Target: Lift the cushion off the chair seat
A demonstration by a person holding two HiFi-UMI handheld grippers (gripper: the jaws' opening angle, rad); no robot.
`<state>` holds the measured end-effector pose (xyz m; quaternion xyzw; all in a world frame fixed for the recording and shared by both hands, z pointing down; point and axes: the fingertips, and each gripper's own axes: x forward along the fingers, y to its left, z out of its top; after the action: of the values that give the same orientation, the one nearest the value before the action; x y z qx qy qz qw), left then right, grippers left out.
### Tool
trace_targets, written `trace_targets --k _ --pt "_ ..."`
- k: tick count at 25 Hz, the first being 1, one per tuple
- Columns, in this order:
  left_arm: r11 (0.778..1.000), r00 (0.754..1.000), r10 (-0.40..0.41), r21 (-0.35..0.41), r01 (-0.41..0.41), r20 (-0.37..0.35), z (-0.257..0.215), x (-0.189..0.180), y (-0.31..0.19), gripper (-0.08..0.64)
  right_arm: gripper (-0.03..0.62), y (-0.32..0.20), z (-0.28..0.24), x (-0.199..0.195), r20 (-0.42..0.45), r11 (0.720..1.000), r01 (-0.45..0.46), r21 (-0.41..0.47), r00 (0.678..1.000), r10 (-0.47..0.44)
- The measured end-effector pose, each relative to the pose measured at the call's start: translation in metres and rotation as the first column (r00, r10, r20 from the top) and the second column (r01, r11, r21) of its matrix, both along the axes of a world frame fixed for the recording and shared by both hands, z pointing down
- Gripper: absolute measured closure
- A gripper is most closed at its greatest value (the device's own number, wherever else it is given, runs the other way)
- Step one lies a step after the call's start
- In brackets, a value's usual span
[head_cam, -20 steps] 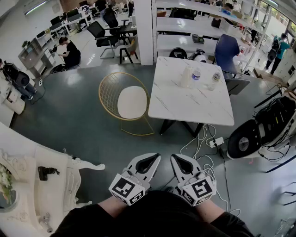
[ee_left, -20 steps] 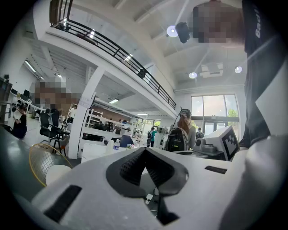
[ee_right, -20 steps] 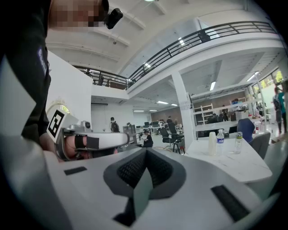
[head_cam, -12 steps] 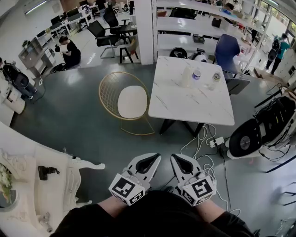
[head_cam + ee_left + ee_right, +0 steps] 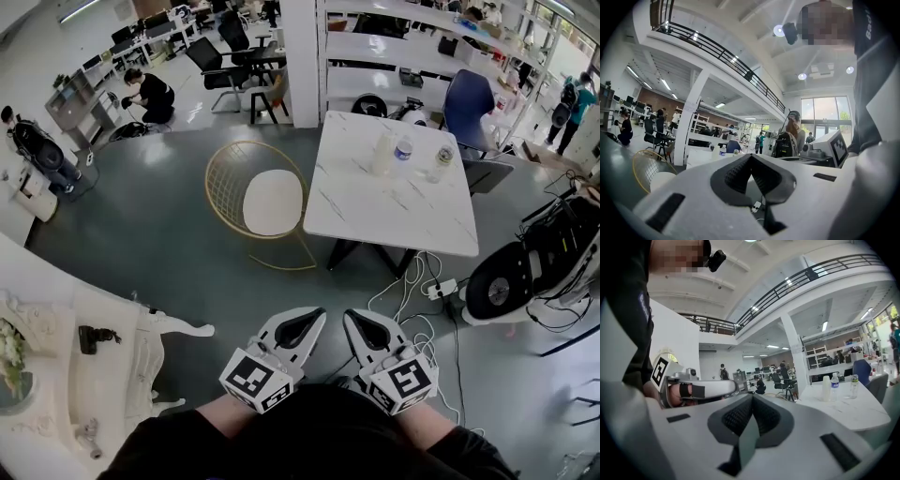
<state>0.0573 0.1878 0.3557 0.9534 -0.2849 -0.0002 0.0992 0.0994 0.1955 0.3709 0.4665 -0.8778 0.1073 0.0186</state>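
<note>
A round white cushion (image 5: 272, 202) lies on the seat of a gold wire chair (image 5: 225, 178), left of a white marble table. In the left gripper view the cushion (image 5: 662, 178) and the chair (image 5: 643, 165) show low at the left, far off. Both grippers are held close to the person's body at the bottom of the head view, well short of the chair. My left gripper (image 5: 316, 314) (image 5: 751, 156) has its jaws together with nothing between them. Beside it, my right gripper (image 5: 352, 314) (image 5: 752, 396) is also shut and empty.
The marble table (image 5: 375, 220) carries bottles (image 5: 403, 150) and a paper roll. Cables and a power strip (image 5: 439, 287) lie on the floor under its near edge. An ornate white table (image 5: 103, 366) stands at the left, a black-and-white machine (image 5: 534, 267) at the right. Grey floor lies between me and the chair.
The head view has shifted slightly, so the room sits a little differently in the picture. Both grippers stay shut and in the same place.
</note>
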Motion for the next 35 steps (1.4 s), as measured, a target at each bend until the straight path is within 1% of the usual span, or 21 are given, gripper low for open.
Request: trace_targets --k 5,11,15,19,24,30,35 --pt "0.999 0.999 -0.052 -0.003 0.052 0.010 0.002 0.003 0.004 0.548 0.566 0.001 0.003 0.005 0.013 0.999 0.039 0.000 0.999 -0.039" --pt "0.995 0.995 -0.094 -0.017 0.094 0.023 0.011 0.005 0.012 0.548 0.566 0.005 0.008 0.007 0.019 0.997 0.081 0.004 0.996 -0.081" --pt "0.993 0.993 -0.117 -0.017 0.118 0.029 0.008 0.001 0.005 0.548 0.566 -0.001 0.008 0.004 0.024 0.995 0.099 -0.002 0.995 -0.099" --pt "0.992 0.992 -0.125 -0.010 0.126 0.025 0.011 -0.008 -0.011 0.548 0.566 -0.018 0.013 -0.003 0.018 0.995 0.103 -0.011 0.995 -0.103" --pt "0.992 0.992 -0.129 -0.014 0.129 0.006 0.018 -0.030 -0.056 0.548 0.566 -0.057 0.022 -0.023 -0.012 0.995 0.100 -0.024 0.995 -0.100" --pt "0.996 0.996 -0.092 0.006 0.092 0.000 0.020 -0.062 -0.144 0.548 0.566 -0.131 0.026 -0.053 -0.043 0.998 0.065 -0.028 0.997 -0.066" --pt "0.999 0.999 -0.046 0.000 0.046 0.000 0.018 -0.089 -0.213 0.548 0.566 -0.199 0.023 -0.075 -0.054 0.999 0.004 -0.042 0.999 -0.006"
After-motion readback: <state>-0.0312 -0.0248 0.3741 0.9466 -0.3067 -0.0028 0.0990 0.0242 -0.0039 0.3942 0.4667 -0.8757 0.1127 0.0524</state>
